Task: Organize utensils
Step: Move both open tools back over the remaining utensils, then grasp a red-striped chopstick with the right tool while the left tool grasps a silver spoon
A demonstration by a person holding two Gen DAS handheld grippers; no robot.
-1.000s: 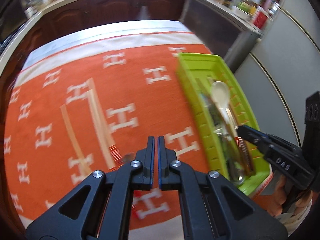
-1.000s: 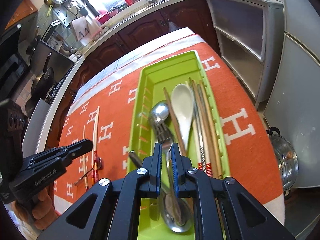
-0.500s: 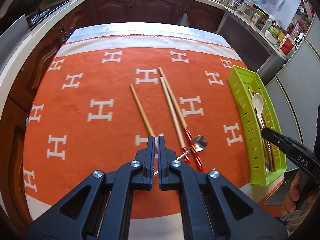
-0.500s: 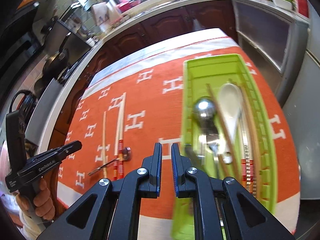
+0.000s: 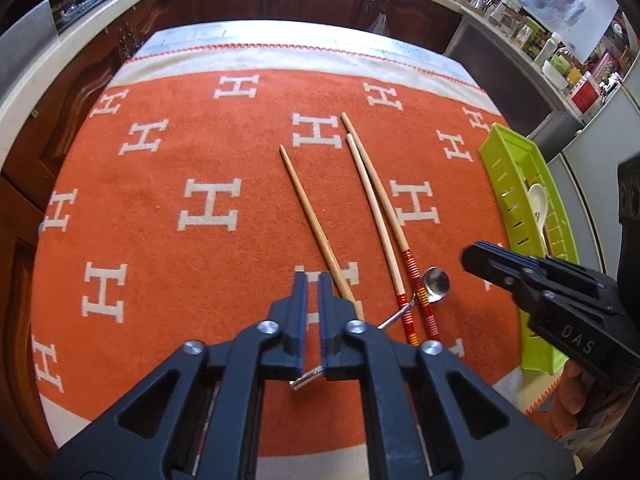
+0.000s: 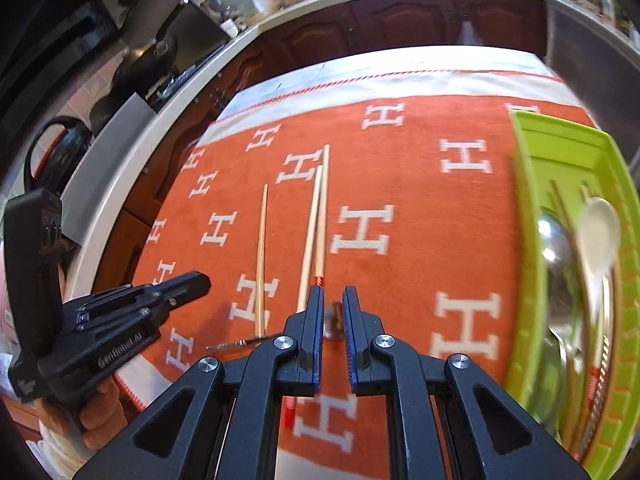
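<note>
Three wooden chopsticks lie on the orange cloth: a plain one (image 5: 312, 216) and a pair with red-wrapped ends (image 5: 376, 216). A small metal spoon (image 5: 436, 280) lies across their near ends, its handle running under my left gripper (image 5: 313, 280). That gripper hovers over the plain chopstick's near end; its jaws are opening, with a narrow gap and nothing between them. My right gripper (image 6: 332, 294) hangs over the small spoon's bowl (image 6: 334, 320), narrowly open and holding nothing. The green tray (image 6: 528, 200) on the right holds a white spoon (image 6: 598, 236), a metal spoon (image 6: 560, 248) and more chopsticks.
The orange cloth (image 5: 208, 160) with white H marks covers the table up to a white border. Dark wooden cabinets and a cluttered counter (image 5: 520, 28) ring the far side. A person's hand (image 6: 96, 420) holds the left gripper (image 6: 198, 280) at the table's near left corner.
The left gripper swung away from the tray to over the loose chopsticks, and its jaws parted slightly. The right gripper moved left from above the tray to over the small spoon.
</note>
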